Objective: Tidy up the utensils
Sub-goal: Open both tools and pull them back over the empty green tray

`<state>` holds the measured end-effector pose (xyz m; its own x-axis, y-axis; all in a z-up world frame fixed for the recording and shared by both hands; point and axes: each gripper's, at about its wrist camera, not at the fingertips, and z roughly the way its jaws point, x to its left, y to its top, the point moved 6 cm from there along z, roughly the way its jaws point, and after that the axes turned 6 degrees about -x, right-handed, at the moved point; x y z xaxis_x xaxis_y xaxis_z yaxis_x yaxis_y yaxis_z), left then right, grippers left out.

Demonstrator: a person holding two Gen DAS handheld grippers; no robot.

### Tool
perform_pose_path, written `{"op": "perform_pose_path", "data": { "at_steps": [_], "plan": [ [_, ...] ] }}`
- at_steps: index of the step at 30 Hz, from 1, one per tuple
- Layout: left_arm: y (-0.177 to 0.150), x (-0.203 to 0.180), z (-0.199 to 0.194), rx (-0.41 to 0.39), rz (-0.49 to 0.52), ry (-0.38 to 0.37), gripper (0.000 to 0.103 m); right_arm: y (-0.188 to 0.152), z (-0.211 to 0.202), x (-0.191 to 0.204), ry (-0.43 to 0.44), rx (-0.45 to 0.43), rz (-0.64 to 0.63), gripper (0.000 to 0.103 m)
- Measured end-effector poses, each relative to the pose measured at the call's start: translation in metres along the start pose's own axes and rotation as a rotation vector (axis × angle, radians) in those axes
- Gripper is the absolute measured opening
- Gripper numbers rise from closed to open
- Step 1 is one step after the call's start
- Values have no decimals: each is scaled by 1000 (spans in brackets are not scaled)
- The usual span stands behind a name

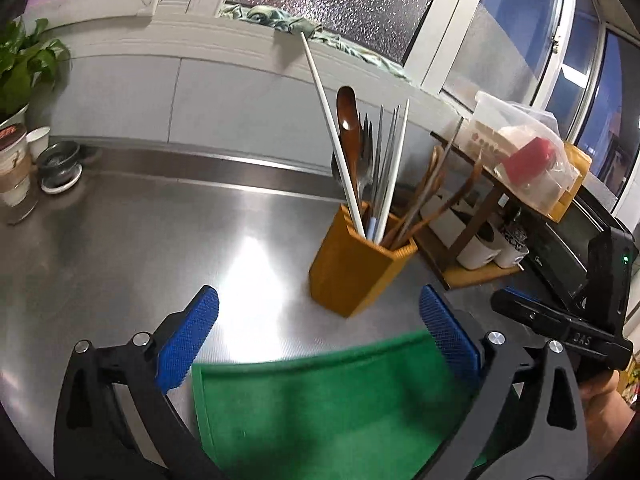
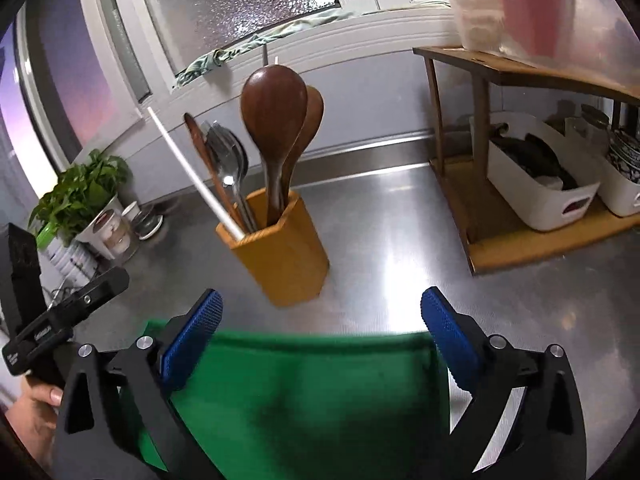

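Note:
A yellow wooden utensil holder (image 1: 356, 268) (image 2: 280, 252) stands upright on the steel counter. It holds brown wooden spoons (image 2: 276, 120), metal spoons and forks (image 2: 228, 156), white chopsticks (image 1: 332, 120) (image 2: 192, 168) and metal chopsticks (image 1: 390, 148). My left gripper (image 1: 316, 320) is open and empty, just short of the holder. My right gripper (image 2: 320, 320) is open and empty, also just short of the holder. A green mat (image 1: 332, 408) (image 2: 304, 400) lies under both grippers. The other gripper's body shows at the right edge of the left wrist view (image 1: 568, 324) and at the left edge of the right wrist view (image 2: 52, 328).
A wooden shelf rack (image 2: 520, 76) (image 1: 472, 216) stands right of the holder, with white bins (image 2: 536, 188) beneath and a plastic bag (image 1: 524, 152) on top. A potted plant (image 2: 80, 196), cups (image 1: 16, 164) and a small dish (image 1: 60, 164) sit far left by the windowsill.

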<state>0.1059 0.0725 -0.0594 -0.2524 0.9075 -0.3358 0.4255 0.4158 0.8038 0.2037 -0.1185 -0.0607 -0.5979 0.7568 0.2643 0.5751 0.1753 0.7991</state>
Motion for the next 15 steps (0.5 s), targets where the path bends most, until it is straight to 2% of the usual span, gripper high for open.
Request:
{"op": "perform_pose_path", "data": {
  "at_steps": [5,9,15],
  "plan": [
    [-2,-15,-22,15,35,3,95,-9,-20,-1,-28,66,1,99],
    [-2,-25,-44,3,81,51,95,-15,-37,-1,-87,93,-16,99],
    [-13,-30,-63,88,73,75,95,-21,-59,9,-107,151,-29,99]
  ]
}}
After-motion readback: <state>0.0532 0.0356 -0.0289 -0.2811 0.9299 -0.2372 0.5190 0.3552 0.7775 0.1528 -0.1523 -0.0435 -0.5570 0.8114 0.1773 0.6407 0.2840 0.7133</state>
